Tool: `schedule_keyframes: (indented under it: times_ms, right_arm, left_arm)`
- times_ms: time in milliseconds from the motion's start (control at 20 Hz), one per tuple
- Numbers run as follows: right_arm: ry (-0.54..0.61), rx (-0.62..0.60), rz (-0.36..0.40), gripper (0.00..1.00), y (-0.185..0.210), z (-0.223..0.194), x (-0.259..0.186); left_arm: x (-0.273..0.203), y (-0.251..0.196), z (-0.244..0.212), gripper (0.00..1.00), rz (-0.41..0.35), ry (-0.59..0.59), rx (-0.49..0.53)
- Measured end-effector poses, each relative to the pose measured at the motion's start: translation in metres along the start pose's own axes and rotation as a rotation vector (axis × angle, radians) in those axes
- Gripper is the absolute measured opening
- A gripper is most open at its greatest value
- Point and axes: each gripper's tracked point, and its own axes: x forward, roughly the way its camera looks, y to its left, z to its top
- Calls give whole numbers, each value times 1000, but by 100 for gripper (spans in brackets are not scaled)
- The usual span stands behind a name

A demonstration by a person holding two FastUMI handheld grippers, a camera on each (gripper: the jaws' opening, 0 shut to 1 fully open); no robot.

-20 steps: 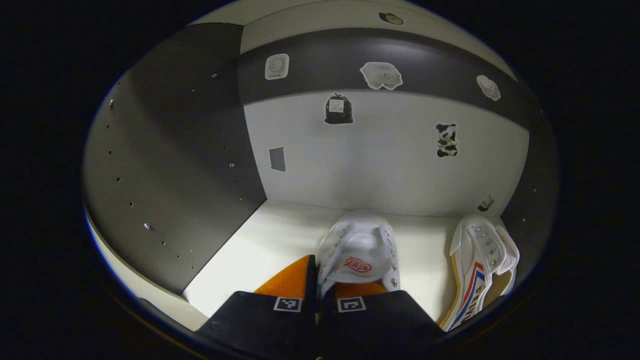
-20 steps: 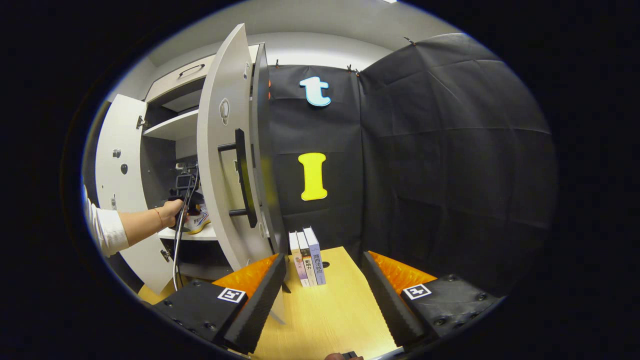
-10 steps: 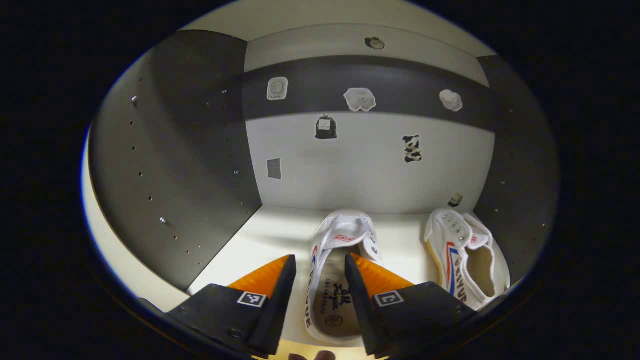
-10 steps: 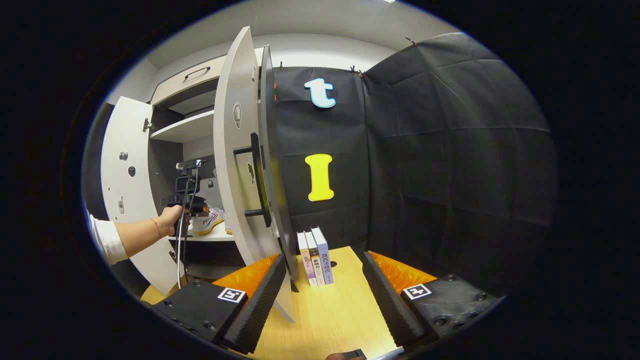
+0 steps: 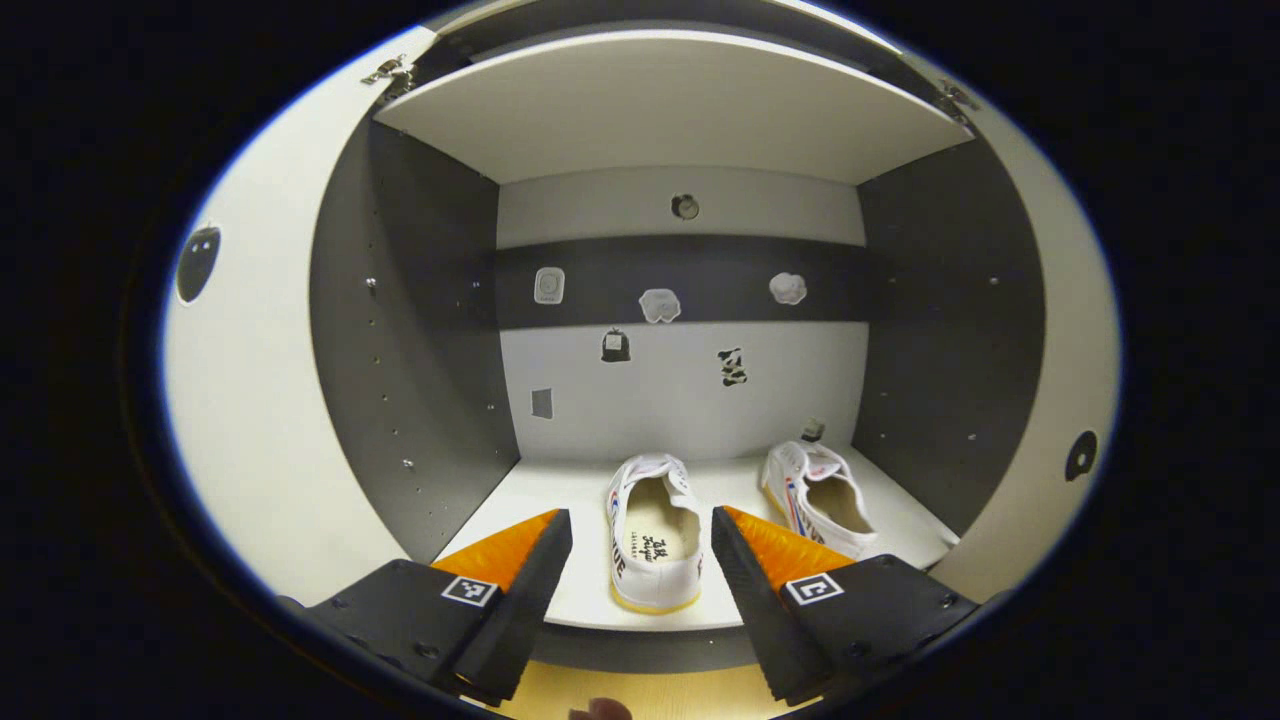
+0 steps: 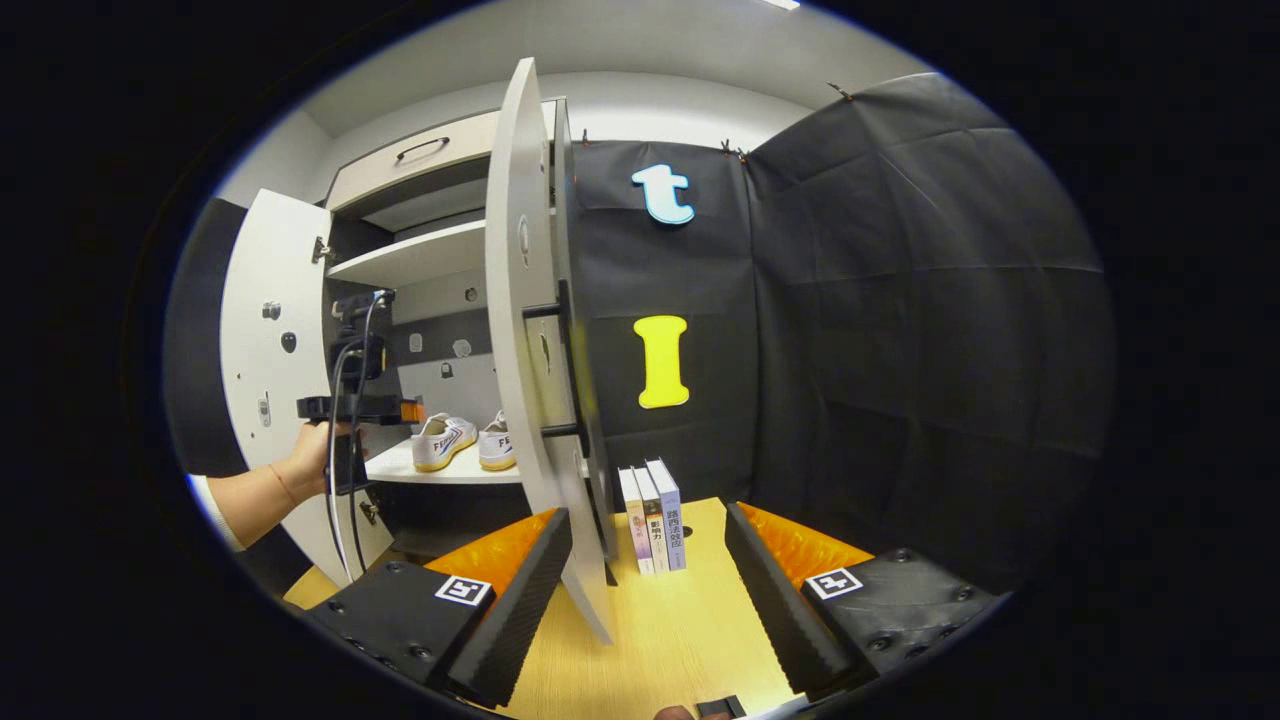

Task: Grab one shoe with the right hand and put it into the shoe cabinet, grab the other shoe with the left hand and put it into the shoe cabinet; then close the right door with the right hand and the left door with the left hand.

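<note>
Withdrawn from cabinet: left gripper, jaws apart, empty. Both shoes on shelf, side by side. Right gripper: spread, empty, near right door, ajar.

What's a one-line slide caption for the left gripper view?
Open left gripper in front of the shoe cabinet shelf, two white shoes side by side on it.

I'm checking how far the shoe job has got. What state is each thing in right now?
Left shoe: on the cabinet shelf, upright, released.
Right shoe: on the same shelf, beside it, apart.
Left tool: open, empty, in front of the shelf.
Right tool: open, empty, over the wooden table.
Right door: open.
Left door: open.
Books: standing upright.
</note>
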Motion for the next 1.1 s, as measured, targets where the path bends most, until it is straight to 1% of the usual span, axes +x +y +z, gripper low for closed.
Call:
schedule_keyframes:
  times_ms: [150, 300, 500, 650, 800, 950, 1100]
  right_arm:
    - [-14, -4, 13, 98, 7, 6, 3]
    - [-23, -18, 13, 98, 8, 10, 10]
    - [-45, -23, -2, 98, 5, 21, 21]
    - [-67, -31, -15, 98, -1, 34, 31]
    - [-97, -45, -30, 98, -7, 52, 43]
    - [-129, -60, -41, 98, -12, 70, 59]
    - [-135, -57, -41, 98, -16, 78, 77]
  left_arm:
    - [-48, -1, 2, 89, -15, -52, 3]
    - [-99, -3, 2, 90, -42, -97, -25]
    - [-165, 6, -4, 91, -37, -149, -33]
    - [-203, 17, -13, 91, -22, -153, -30]
    - [-229, 26, -22, 93, -17, -151, -25]
    - [-249, 33, -35, 94, -24, -130, -54]
    - [-264, 42, -38, 94, -25, -153, -56]
